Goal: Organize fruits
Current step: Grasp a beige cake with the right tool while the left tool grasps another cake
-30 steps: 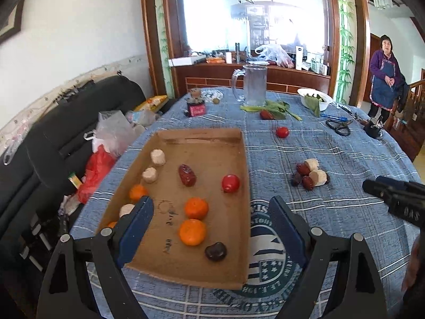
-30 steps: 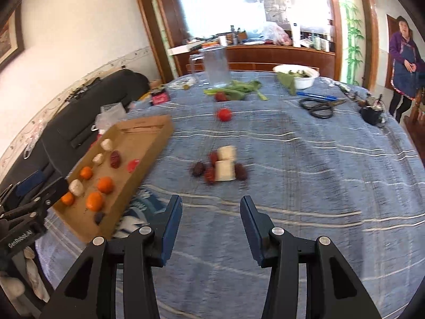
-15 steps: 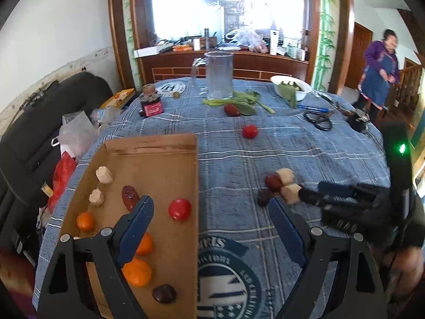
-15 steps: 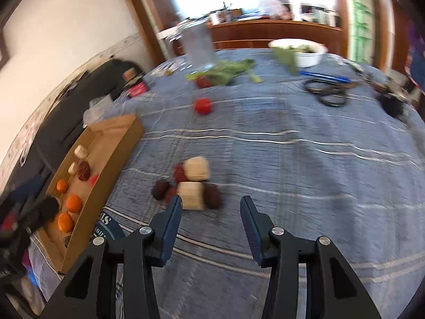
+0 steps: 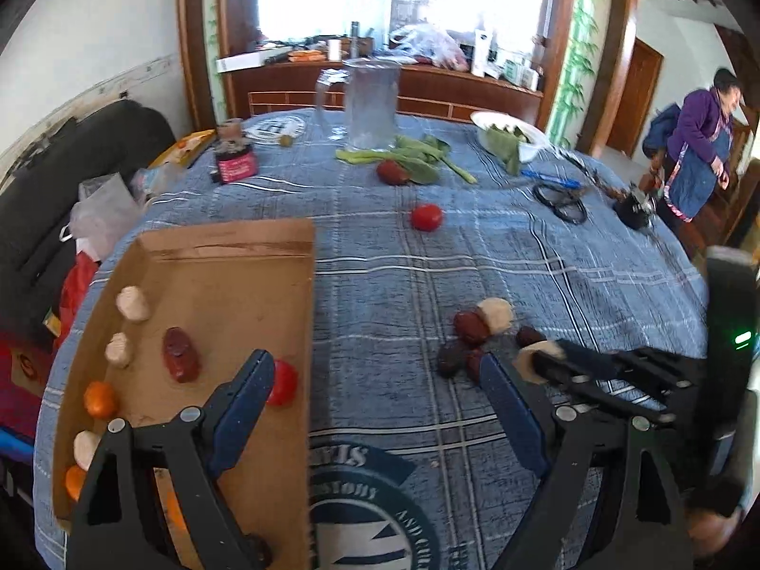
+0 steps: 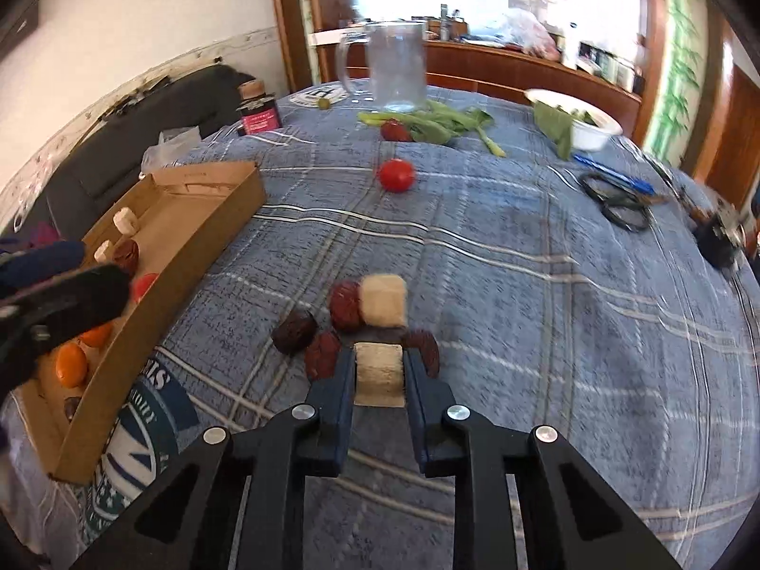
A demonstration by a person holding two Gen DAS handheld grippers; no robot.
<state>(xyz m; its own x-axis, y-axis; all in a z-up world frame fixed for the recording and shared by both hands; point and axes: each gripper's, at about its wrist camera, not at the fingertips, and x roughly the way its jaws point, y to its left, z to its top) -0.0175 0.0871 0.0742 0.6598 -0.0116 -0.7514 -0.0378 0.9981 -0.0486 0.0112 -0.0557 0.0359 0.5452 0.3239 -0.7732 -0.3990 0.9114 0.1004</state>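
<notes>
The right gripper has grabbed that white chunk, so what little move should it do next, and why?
Probably lift it straight up. The right gripper is shut on the white chunk, which still sits among dark red fruits on the tablecloth; the cardboard tray waits to the left.

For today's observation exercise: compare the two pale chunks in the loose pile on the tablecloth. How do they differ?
The nearer chunk is clamped in the right gripper; the farther chunk lies free. The nearer touches a dark date; the farther leans on a reddish one. Both are pale and blocky.
</notes>
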